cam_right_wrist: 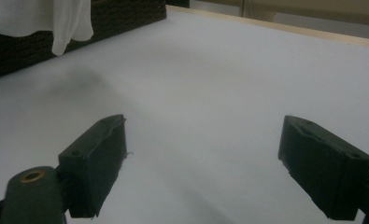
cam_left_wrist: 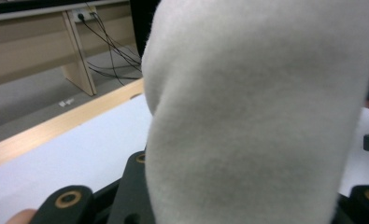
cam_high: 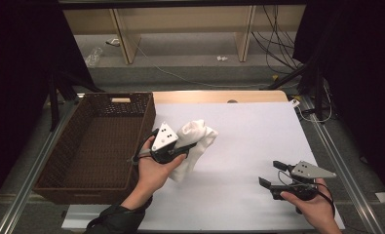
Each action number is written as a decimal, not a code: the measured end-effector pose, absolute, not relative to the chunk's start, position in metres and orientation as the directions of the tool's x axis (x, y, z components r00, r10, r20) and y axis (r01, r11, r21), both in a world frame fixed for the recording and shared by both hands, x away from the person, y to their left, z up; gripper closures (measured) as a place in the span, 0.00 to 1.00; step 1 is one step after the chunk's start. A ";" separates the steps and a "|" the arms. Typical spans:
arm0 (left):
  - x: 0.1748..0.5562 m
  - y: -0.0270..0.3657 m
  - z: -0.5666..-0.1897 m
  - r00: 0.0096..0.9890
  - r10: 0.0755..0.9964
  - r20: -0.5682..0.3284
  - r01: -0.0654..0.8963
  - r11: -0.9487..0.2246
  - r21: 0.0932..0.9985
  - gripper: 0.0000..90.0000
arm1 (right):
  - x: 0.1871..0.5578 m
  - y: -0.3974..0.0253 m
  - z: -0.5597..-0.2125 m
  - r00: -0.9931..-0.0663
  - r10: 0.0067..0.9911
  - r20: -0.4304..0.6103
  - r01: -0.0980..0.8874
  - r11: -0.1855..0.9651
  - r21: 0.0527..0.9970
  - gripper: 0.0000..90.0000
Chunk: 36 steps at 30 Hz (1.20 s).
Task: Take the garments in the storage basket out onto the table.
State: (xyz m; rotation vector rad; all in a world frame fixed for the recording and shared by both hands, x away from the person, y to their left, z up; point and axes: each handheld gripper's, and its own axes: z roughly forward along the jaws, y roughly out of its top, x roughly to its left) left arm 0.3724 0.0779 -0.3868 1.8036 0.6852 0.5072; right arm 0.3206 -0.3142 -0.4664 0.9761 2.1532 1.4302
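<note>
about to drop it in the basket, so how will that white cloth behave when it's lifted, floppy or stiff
Probably floppy: the white cloth sags in folds below the left gripper that grips it. It looks soft and fuzzy in the left gripper view, so likely light and not slippery. Released over the wicker basket, it would likely crumple rather than roll.

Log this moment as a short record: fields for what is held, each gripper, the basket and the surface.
held thing: white cloth, lifted off the table, hanging from the left gripper
left gripper: shut on the white cloth, just right of the basket
right gripper: open, holding nothing, low over the sheet at the near right
basket: brown wicker, at the table's left, nothing seen inside
surface: white sheet over a wooden table
</note>
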 end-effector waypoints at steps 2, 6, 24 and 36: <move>0.373 0.073 -0.391 0.756 0.654 0.010 0.221 -0.269 0.937 0.76 | 0.321 -0.314 -0.466 -0.689 0.722 0.064 0.339 0.242 0.909 0.18; 0.374 0.065 -0.402 0.772 0.635 0.002 0.242 -0.298 0.924 0.76 | 0.321 -0.314 -0.466 -0.689 0.722 0.064 0.339 0.244 0.909 0.18; 0.398 0.014 -0.439 0.829 0.556 -0.058 0.341 -0.421 0.840 0.33 | 0.321 -0.315 -0.467 -0.689 0.722 0.067 0.343 0.242 0.908 0.18; 0.392 0.031 -0.418 0.805 0.590 -0.063 0.324 -0.348 0.880 0.13 | 0.321 -0.315 -0.467 -0.688 0.723 0.070 0.345 0.240 0.907 0.18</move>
